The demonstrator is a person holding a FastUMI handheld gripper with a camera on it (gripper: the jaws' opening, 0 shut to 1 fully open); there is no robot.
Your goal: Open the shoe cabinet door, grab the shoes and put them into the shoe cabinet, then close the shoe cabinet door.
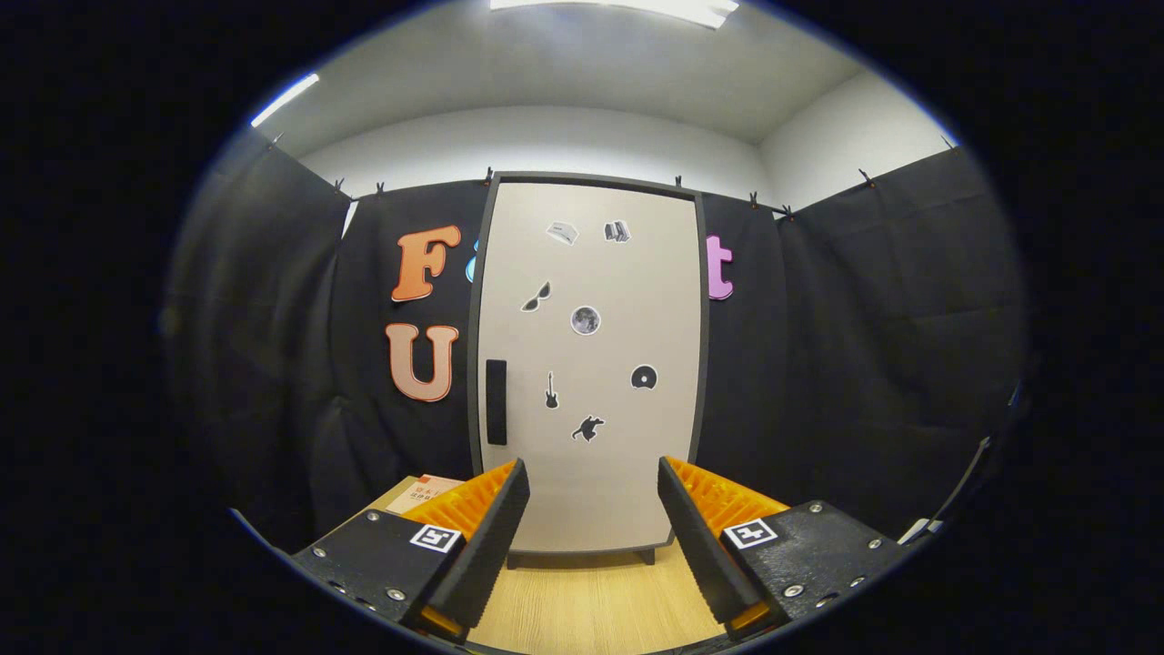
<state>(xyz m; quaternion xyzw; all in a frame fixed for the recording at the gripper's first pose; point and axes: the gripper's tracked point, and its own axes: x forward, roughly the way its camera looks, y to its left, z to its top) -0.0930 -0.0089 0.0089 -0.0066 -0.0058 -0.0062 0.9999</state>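
Observation:
The shoe cabinet (589, 364) stands upright straight ahead, a tall pale box in a dark frame on short feet. Its door is shut and carries several small dark stickers. A black vertical handle (496, 401) sits on the door's left side, about mid-height. My gripper (593, 482) is open, with nothing between its fingers, and it is some way back from the cabinet. Between the fingers I see the lower part of the door.
The cabinet rests on a light wooden surface (591, 605) that runs under my fingers. A small pinkish box (429, 492) lies left of the cabinet, partly behind the left finger. Black cloth walls close in on both sides and behind the cabinet.

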